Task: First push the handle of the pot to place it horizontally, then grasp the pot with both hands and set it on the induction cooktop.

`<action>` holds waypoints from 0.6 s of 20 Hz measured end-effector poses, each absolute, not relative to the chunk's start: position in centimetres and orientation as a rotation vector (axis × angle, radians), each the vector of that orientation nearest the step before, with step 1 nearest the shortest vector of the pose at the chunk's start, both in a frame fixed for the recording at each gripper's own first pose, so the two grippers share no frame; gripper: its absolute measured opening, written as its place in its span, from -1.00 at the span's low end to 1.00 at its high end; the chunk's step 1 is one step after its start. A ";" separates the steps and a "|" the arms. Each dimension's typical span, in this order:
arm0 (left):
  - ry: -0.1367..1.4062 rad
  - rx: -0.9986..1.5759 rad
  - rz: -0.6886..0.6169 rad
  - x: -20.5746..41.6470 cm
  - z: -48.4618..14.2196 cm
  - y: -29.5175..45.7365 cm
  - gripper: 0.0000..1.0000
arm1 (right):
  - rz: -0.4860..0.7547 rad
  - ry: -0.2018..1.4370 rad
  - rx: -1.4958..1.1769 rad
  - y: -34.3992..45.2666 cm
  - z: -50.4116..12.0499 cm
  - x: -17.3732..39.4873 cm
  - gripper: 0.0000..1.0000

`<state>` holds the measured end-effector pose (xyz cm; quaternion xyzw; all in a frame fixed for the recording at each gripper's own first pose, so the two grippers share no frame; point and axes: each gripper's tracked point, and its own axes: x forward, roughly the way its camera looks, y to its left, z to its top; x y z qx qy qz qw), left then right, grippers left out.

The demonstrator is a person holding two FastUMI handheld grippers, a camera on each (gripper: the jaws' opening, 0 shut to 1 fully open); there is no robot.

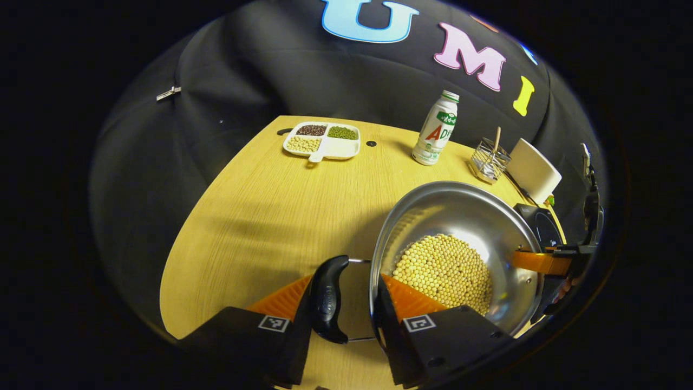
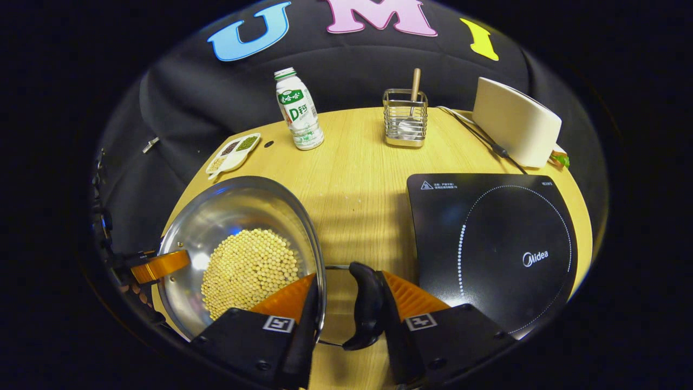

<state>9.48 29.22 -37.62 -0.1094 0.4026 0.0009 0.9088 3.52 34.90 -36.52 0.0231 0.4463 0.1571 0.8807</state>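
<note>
The flat black induction cooktop (image 2: 490,244) carries white "Midea" lettering beside a dotted ring; the white plastic bottle with a green cap (image 2: 298,110) bears green and red print that I leave unread. The round stainless steel pot (image 2: 238,216), holding pale yellow soybeans (image 2: 249,271), sits on the light wooden table (image 2: 357,162) just left of the cooktop, a bare strip of wood between them. Its two black handles lie level, on opposite sides, so the long axis runs across the table. The left gripper (image 1: 352,295) straddles one black handle (image 1: 327,298) and the pot rim; whether both fingers press, I cannot tell. The right gripper (image 2: 346,295) likewise brackets the other handle (image 2: 365,303) and rim. At the back stand a wire cutlery holder (image 2: 405,122), a white box (image 2: 514,127) and a divided white dish of beans (image 1: 323,141).
</note>
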 end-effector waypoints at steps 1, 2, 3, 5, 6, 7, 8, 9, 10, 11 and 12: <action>0.842 -0.223 0.002 9.3 -37.7 29.2 0.20 | 0.320 0.930 0.046 34.8 -36.2 3.2 0.01; 0.844 -0.226 0.004 9.0 -37.4 29.1 0.18 | 0.322 0.938 0.045 34.8 -36.2 3.1 0.01; 0.839 -0.228 0.007 8.9 -37.0 29.1 0.17 | 0.327 0.948 0.052 34.7 -35.8 2.9 0.01; 0.831 -0.226 0.011 8.3 -35.6 28.8 0.17 | 0.339 0.952 0.055 34.3 -34.6 2.7 0.10; 0.831 -0.227 0.016 8.0 -34.9 28.5 0.17 | 0.343 0.946 0.051 34.0 -33.8 2.8 0.10; 0.830 -0.230 0.019 7.8 -33.9 28.2 0.16 | 0.345 0.941 0.049 33.5 -33.0 2.8 0.10; 0.830 -0.230 0.021 7.5 -32.9 27.5 0.16 | 0.348 0.938 0.048 33.0 -32.1 2.8 0.10; 0.831 -0.230 0.020 7.3 -32.1 27.0 0.16 | 0.349 0.938 0.050 32.2 -31.4 2.7 0.10; 0.832 -0.226 0.016 7.2 -31.2 26.1 0.16 | 0.348 0.937 0.053 31.3 -30.6 2.7 0.10; 0.833 -0.221 0.011 7.0 -30.4 25.1 0.15 | 0.348 0.935 0.053 30.4 -29.9 2.7 0.10; 0.834 -0.212 0.004 6.9 -29.8 24.1 0.15 | 0.345 0.936 0.053 29.3 -29.4 2.7 0.10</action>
